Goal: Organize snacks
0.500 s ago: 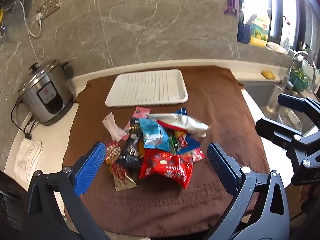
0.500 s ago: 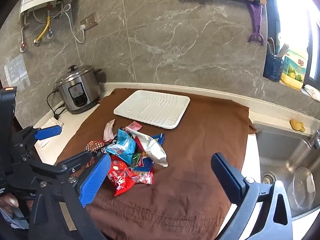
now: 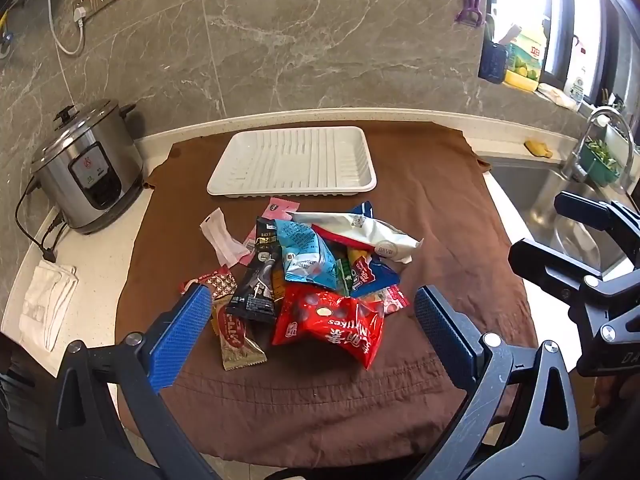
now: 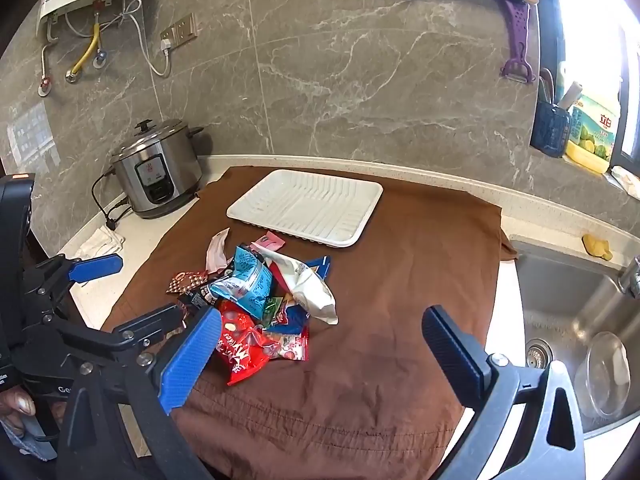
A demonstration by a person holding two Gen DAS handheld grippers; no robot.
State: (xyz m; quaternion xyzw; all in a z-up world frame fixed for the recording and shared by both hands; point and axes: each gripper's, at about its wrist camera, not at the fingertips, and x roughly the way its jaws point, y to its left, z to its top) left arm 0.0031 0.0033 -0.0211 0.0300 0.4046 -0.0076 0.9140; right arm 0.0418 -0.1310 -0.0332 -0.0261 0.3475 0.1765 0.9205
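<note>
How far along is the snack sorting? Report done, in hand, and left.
Done: nothing; the white tray holds no snacks. In hand: nothing; the left gripper and right gripper are both open. Left: the whole snack pile on the brown cloth.

The red snack bag [image 3: 330, 326] carries the word "Mylikes", seen upside down. The black sachet [image 3: 260, 276] reads "BLACK". Other print is too small.

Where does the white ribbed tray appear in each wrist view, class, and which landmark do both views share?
Left wrist view: the white tray lies upper centre, behind the snack pile.
Right wrist view: the tray lies centre, slightly left, again behind the pile.
Shared landmark: the rice cooker, left of the tray in both.
</note>
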